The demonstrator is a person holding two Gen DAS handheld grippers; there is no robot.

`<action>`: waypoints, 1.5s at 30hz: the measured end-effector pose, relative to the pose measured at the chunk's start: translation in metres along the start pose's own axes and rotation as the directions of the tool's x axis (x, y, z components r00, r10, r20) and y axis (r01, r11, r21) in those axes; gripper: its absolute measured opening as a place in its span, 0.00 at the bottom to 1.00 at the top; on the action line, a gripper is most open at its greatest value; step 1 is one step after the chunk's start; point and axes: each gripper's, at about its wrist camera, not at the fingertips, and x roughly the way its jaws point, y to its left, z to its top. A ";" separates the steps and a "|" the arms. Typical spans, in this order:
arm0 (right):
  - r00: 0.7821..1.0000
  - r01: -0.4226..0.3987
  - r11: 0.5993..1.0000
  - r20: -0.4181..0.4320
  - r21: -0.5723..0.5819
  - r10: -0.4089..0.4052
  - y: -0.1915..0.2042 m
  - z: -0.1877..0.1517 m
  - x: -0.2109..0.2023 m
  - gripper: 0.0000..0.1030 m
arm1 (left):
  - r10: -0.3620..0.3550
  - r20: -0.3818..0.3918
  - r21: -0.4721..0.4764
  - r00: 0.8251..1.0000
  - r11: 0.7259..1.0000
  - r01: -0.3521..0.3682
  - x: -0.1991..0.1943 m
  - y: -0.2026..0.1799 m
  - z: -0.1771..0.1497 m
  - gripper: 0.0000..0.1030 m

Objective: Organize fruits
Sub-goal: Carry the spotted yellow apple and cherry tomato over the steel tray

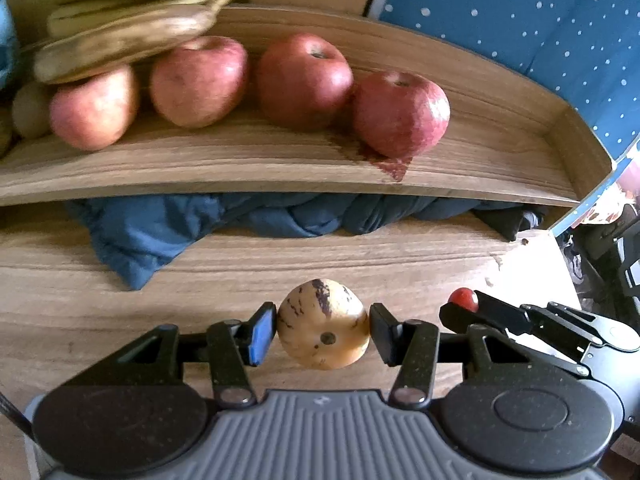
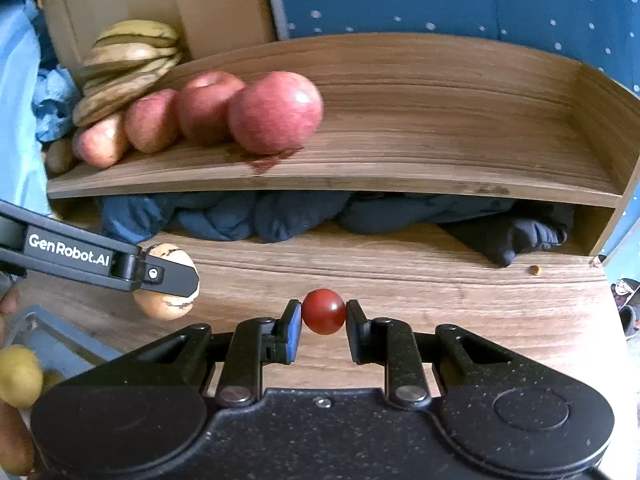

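Note:
My left gripper (image 1: 323,330) is shut on a round yellow melon with purple streaks (image 1: 323,324), held above the wooden table (image 1: 240,264). It also shows in the right wrist view (image 2: 166,280). My right gripper (image 2: 323,314) is shut on a small red cherry tomato (image 2: 323,311), which also shows in the left wrist view (image 1: 464,299). Ahead, a raised wooden shelf (image 1: 280,168) holds several red apples (image 1: 400,114) in a row and a bunch of bananas (image 1: 128,20) at its left end.
Dark blue cloth (image 1: 240,224) is bunched under the shelf. A blue dotted wall (image 1: 540,20) stands behind. The shelf's right half (image 2: 460,132) is bare wood. Yellow-brown fruits (image 2: 18,376) lie at the lower left in the right wrist view. A small crumb (image 2: 534,269) lies on the table.

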 end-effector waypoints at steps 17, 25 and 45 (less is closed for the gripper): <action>0.990 -0.136 0.983 -0.044 -0.121 0.131 0.091 -0.030 -0.020 0.24 | 0.035 0.022 -0.091 0.999 0.995 -0.033 -0.060 0.054 -0.036 0.53; 0.982 -0.188 0.968 -0.059 -0.167 0.181 0.120 -0.029 -0.022 0.24 | 0.064 0.042 -0.143 0.997 0.988 -0.057 -0.075 0.080 -0.045 0.53; 0.952 -0.289 0.921 -0.178 -0.262 0.248 0.168 -0.042 -0.016 0.24 | 0.118 0.043 -0.265 0.992 0.959 -0.103 -0.086 0.132 -0.067 0.53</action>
